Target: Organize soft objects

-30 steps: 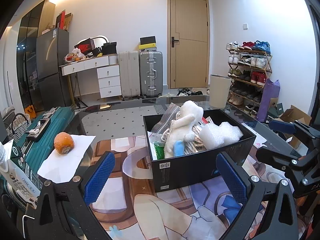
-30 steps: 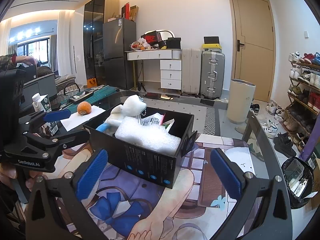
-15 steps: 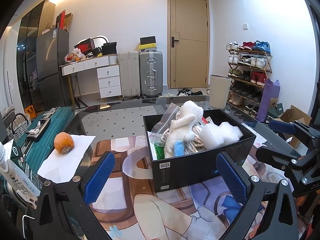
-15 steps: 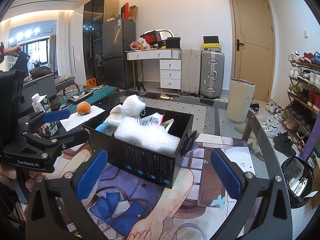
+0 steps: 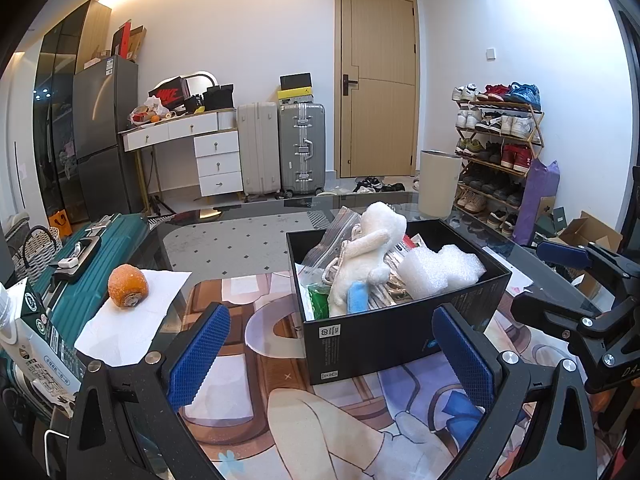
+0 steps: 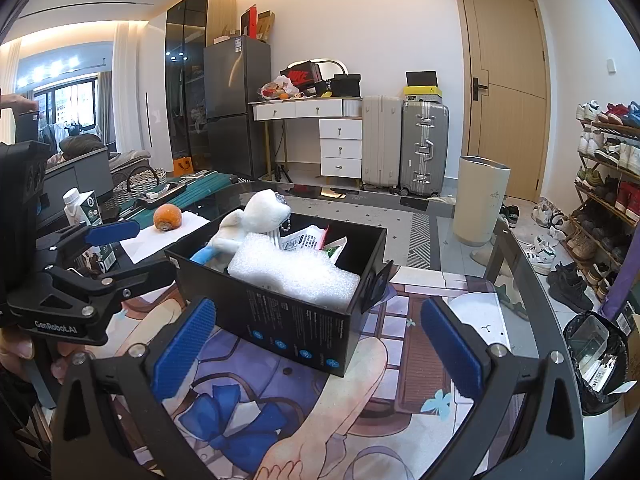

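While both tools are held spread and empty above the glass worktop (image 5: 240, 240), a black box (image 5: 384, 332) is seen standing on the printed mat (image 6: 400, 368) between them. The left tool (image 5: 332, 356) is held just short of the box's near wall, its blue pads (image 5: 198, 350) wide apart with nothing between them. The right tool (image 6: 316, 350) is likewise released, and its pads (image 6: 182, 346) are spread before the box's long side. Inside the box a white plush toy (image 5: 372, 256) is propped upright against clear plastic bags (image 5: 332, 236), and a lump of white foam wrap (image 5: 438, 270) is lodged beside it at the right end. Some packets and a green item are tucked underneath. Well apart on the left, an orange fruit (image 5: 128, 286) is set on a white paper sheet (image 5: 132, 320), next to a milk carton (image 5: 32, 344).
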Available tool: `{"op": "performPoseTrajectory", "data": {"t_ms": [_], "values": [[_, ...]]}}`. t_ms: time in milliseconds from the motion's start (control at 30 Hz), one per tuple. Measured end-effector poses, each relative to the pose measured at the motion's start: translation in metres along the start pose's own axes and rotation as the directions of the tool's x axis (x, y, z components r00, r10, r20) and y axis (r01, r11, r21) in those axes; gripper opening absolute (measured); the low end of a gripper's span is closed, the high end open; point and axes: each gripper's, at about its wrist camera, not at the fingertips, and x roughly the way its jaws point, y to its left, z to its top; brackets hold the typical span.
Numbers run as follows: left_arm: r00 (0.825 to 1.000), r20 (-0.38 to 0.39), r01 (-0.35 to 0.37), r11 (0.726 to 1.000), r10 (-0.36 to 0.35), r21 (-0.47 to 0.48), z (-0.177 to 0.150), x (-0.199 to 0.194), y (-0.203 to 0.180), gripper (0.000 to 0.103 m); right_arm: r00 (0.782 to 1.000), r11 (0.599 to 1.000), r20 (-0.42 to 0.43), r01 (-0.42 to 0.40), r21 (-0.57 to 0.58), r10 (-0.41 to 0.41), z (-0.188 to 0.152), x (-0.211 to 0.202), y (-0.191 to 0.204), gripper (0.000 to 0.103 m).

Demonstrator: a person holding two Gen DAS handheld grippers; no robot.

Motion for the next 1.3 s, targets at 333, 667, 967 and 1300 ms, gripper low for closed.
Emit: {"op": "performPoseTrajectory", "data": {"t_ms": [333, 667, 967, 1300], "values": [[1.0, 0.005, -0.005, 1.0, 0.005, 0.0, 0.0, 0.0, 0.0, 0.103, 1.0, 1.0, 0.0, 0.0, 0.0, 0.0, 0.0, 0.0, 0.0, 0.103], [1.0, -0.003, -0.002, 1.0, 0.002, 0.004, 0.002, -0.001, -0.001, 0.103, 1.0, 1.0, 0.0, 0.0, 0.0, 0.0, 0.0, 0.0, 0.0, 0.103], [1.0, -0.003, -0.003, 1.0, 0.003, 0.004, 0.002, -0.001, -0.001, 0.103, 1.0, 1.0, 0.0, 0.001, 0.0, -0.001, 0.0, 0.0, 0.0, 0.103], [1.0, -0.002, -0.003, 1.0, 0.003, 0.005, 0.002, -0.001, -0.001, 0.103, 0.995, 0.997, 0.074, 0.074, 0.008, -0.074, 0.0, -0.013, 0.001, 0.103]]}}
